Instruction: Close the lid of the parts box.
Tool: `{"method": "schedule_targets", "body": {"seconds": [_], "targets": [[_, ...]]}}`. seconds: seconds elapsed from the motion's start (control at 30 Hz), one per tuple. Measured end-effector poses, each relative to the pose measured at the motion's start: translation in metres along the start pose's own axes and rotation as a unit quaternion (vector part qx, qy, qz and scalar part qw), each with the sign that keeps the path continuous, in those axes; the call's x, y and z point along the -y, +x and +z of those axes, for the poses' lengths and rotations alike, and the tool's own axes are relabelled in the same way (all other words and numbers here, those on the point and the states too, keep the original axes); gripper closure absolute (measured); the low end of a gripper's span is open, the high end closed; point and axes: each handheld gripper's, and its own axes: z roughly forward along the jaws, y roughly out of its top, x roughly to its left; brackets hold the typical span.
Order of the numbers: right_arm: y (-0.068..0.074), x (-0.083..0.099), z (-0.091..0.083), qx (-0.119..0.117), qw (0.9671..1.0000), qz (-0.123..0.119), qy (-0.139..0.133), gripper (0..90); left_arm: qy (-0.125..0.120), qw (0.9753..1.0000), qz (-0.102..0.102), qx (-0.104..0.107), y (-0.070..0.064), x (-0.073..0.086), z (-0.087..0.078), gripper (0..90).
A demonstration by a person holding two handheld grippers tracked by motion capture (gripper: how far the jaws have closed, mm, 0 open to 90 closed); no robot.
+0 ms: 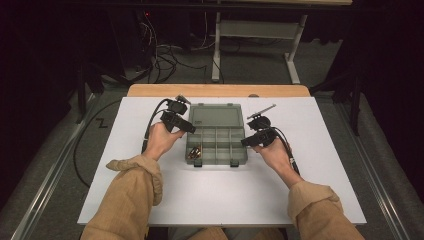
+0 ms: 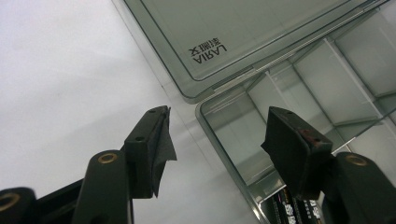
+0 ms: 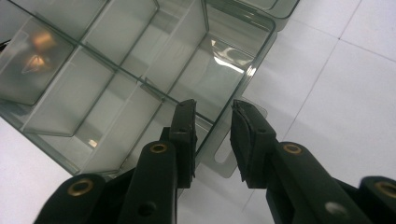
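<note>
Smoky grey plastic makes up the organizer box [image 1: 217, 140], which sits in the middle of the white counter [image 1: 310, 165] with its lid [image 1: 216, 116] swung open and lying flat on the far side. Dividers split the box into small compartments; the one at the near left corner holds some small brownish items [image 1: 194, 152], too small to identify.

From above, the left tongs [image 1: 189, 127] sit at the far left corner of the box, near the hinge. In the left gripper view their jaws stand wide apart, one over the bare counter and the other over the box's corner compartment, holding nothing. Printed lettering [image 2: 208, 50] shows on the lid ahead of them.

The right tongs [image 1: 246, 142] are at the box's right edge. In the right gripper view their jaws stand a little apart, with the box's right wall and a small clear tab [image 3: 224, 156] on its outside between them; whether the pads touch the plastic cannot be told. A long thin grey object [image 1: 261, 111] lies on the counter just beyond the right hand [image 1: 272, 150].
</note>
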Motion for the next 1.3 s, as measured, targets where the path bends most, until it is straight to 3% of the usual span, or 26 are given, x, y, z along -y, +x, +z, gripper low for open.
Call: {"method": "schedule_targets", "body": {"seconds": [0.2,0.7,1.0,1.3], "targets": [[-0.001,-0.003,0.0,-0.003,0.9999,0.009,0.01,72.3,0.001,1.0,-0.004,0.003,0.001,-0.001,0.002,40.5],[0.0,-0.003,0.0,-0.001,0.9998,0.012,0.014,72.5,0.007,1.0,-0.002,0.005,0.002,-0.024,0.001,42.4],[0.001,-0.003,0.0,0.002,0.9999,0.009,0.013,72.8,0.022,0.9993,-0.027,0.015,0.01,-0.035,0.014,44.0],[0.002,-0.002,0.0,0.007,0.9999,0.006,0.012,73.1,0.022,0.9962,-0.078,0.032,0.029,-0.035,0.026,51.1]]}}
